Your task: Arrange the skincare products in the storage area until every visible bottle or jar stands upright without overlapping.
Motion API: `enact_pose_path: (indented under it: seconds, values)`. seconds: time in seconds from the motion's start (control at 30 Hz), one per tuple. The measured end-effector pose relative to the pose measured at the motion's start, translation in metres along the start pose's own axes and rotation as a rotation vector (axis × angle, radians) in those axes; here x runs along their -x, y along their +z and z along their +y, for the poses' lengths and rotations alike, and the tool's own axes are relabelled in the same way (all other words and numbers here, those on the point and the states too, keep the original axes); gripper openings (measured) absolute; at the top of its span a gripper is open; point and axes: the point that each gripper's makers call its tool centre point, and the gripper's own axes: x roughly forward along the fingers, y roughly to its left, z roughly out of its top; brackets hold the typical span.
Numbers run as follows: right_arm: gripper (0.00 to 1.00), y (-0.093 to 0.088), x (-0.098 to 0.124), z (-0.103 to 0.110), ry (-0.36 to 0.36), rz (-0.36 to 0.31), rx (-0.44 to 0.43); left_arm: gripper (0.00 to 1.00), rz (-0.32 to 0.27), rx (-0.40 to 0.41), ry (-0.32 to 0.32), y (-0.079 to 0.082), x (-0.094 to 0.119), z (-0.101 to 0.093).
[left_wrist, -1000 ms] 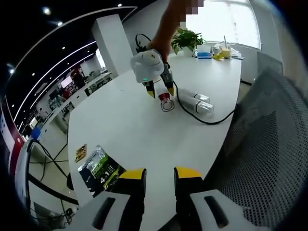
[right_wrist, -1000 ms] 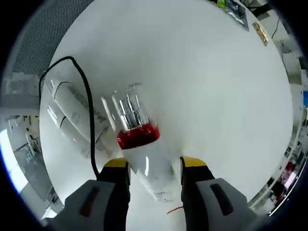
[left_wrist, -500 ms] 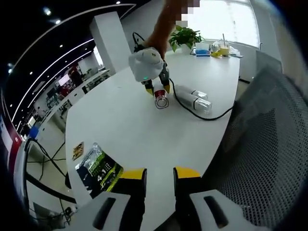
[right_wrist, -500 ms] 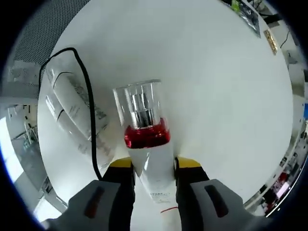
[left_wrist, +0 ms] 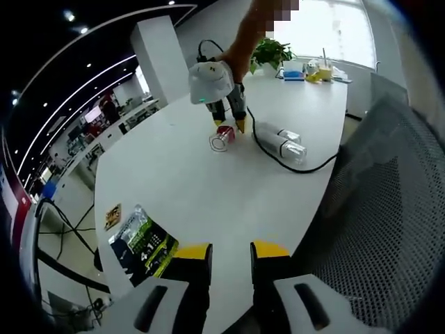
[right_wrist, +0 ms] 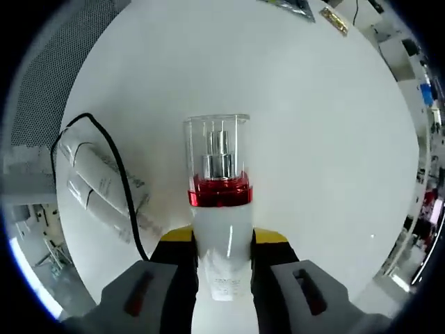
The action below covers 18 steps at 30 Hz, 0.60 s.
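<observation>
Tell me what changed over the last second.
The right tool closed on the red-collared bottle, turned it in line with its jaws and carried it across the table away from the two lying bottles. Those two and the left tool stayed put.

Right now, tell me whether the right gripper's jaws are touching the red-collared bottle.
Touching. In the right gripper view, the right gripper has both yellow-tipped jaws pressed against the white body of the red-collared bottle, no gap either side.

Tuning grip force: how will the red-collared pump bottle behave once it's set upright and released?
The pump bottle, clamped in the right gripper, is tall and narrow, so probably tippy. Its smooth white body may slip. The clear cap looks like hard plastic, possibly crackable.
</observation>
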Motion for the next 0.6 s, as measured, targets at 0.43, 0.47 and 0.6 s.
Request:
enact_pose_path:
  seconds: [0.43,0.47,0.6]
  values:
    - [0.25,0.015,0.020,-0.009,-0.080,-0.119,-0.164,0.22,-0.012,0.003,0.014,0.002,0.001,0.002]
    - [0.25,0.017,0.023,-0.010,-0.087,-0.125,-0.177,0.22,-0.014,0.003,0.015,0.003,0.002,0.003]
    - [0.25,0.021,0.033,-0.013,-0.120,-0.163,-0.237,0.22,-0.021,0.004,0.022,0.003,0.002,0.004]
